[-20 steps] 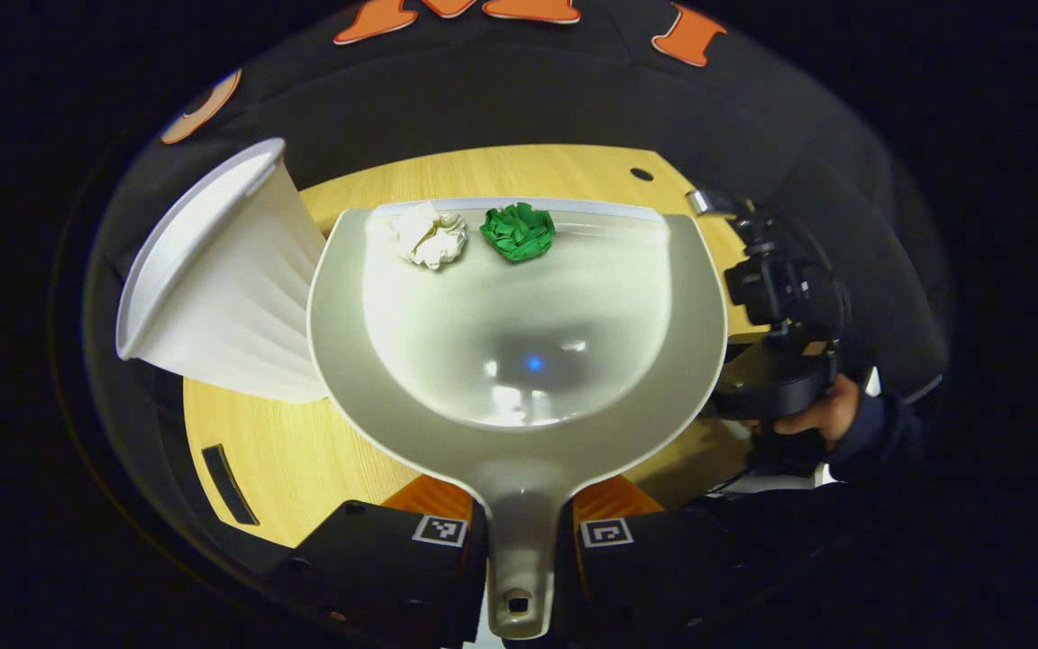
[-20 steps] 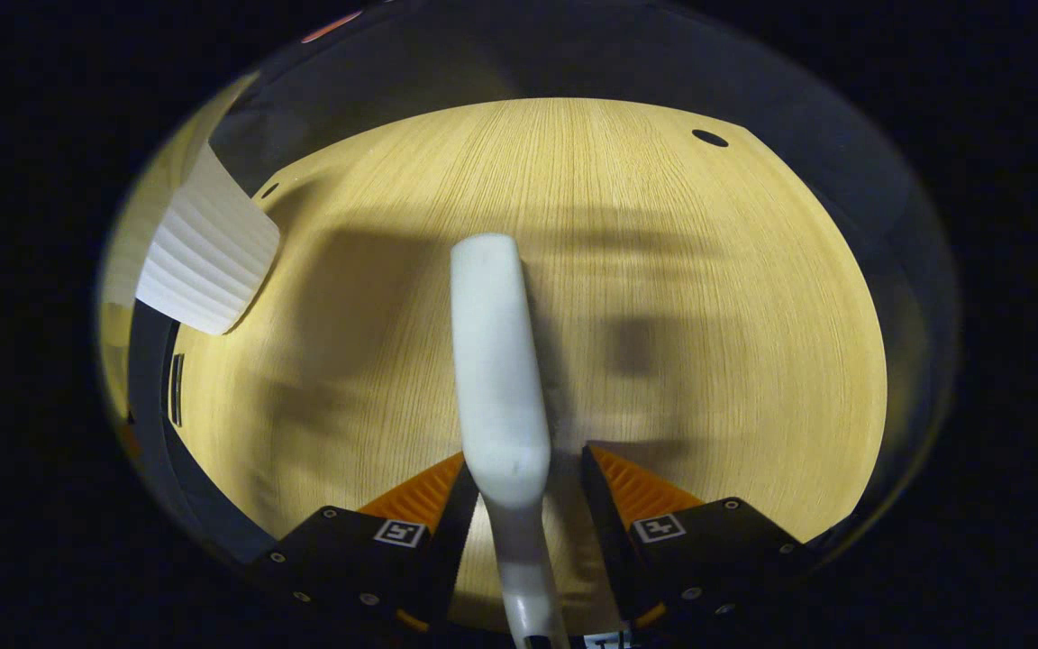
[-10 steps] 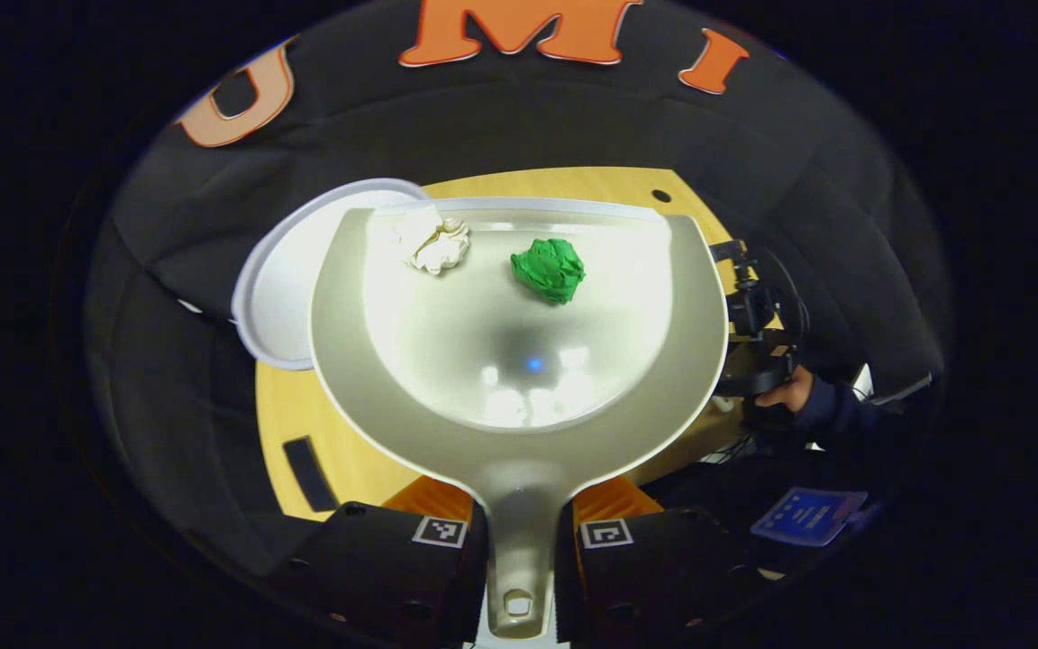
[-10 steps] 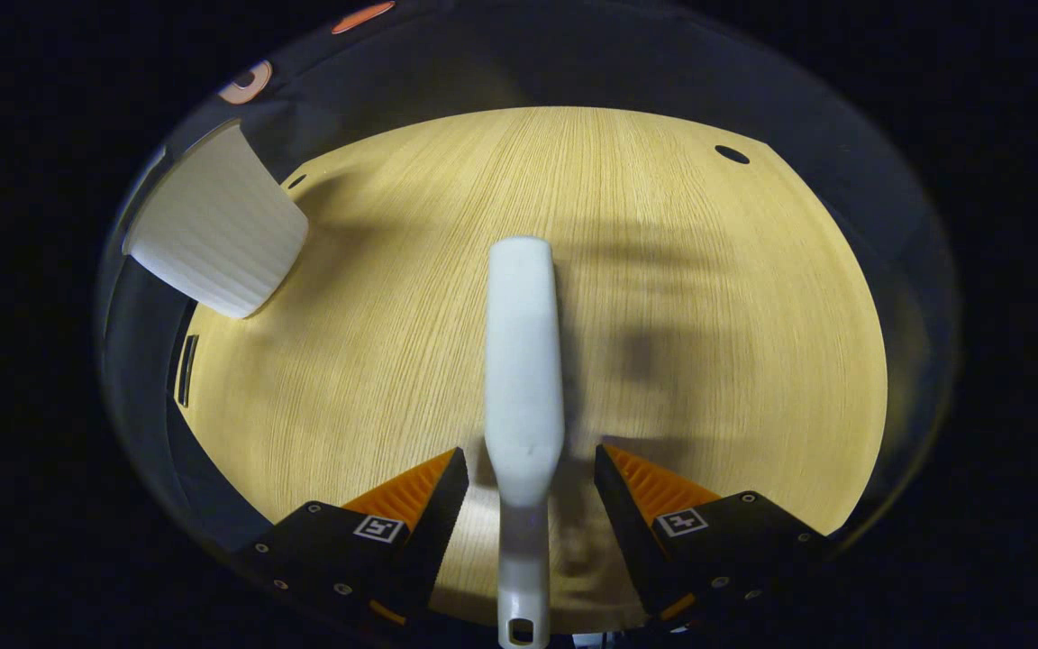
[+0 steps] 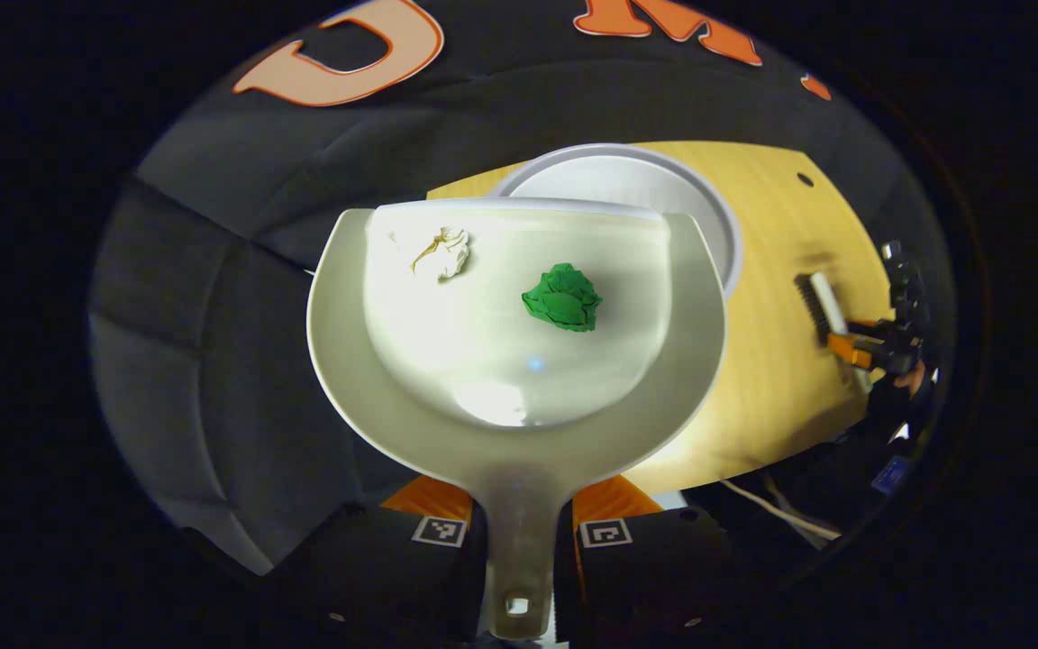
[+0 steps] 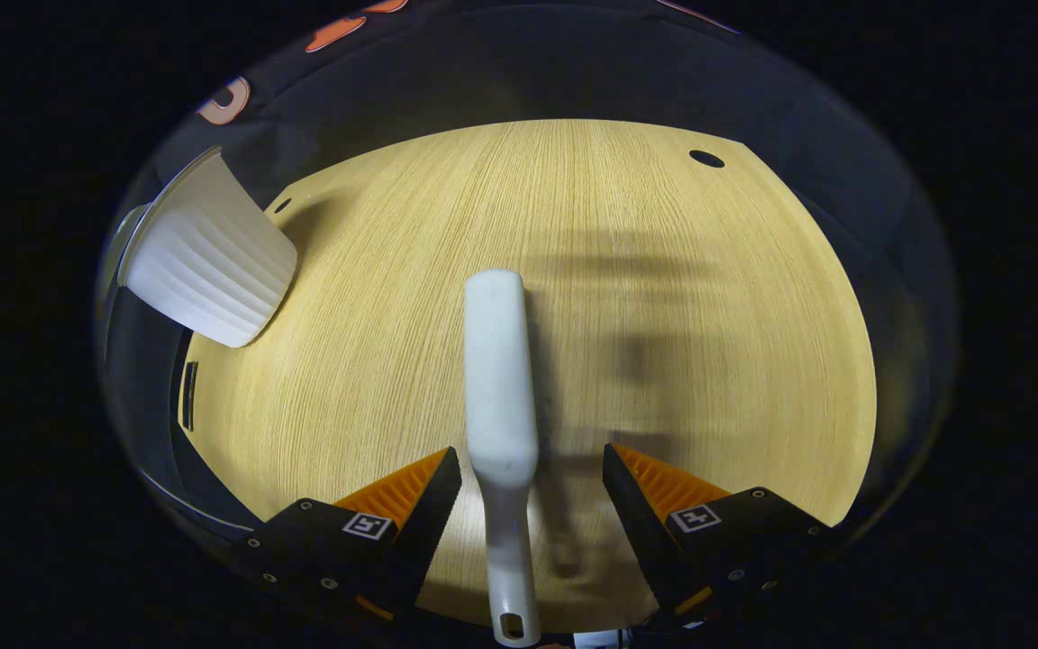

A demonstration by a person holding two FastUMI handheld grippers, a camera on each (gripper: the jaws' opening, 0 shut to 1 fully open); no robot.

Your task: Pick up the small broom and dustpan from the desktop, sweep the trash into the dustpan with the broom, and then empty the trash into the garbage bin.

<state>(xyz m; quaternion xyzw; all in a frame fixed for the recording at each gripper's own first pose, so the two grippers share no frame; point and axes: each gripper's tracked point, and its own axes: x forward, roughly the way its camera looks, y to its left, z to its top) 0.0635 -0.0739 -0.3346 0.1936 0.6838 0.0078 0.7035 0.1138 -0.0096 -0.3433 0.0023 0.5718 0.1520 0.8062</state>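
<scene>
Since the earlier frame we have swung the dustpan (image 5: 519, 361) over the garbage bin (image 5: 717, 216), now at 12 o'clock. Left gripper (image 5: 519, 532) clamps its stiff, light handle; 2 paper wads (image 5: 562, 297) will slide easily. Right gripper (image 6: 528, 496) stands wide, broom (image 6: 501, 397) lying loose between its jaws.

Bright overhead glare on dustpan (image 5: 519, 361), soft shadows across desktop (image 6: 663, 270)
</scene>
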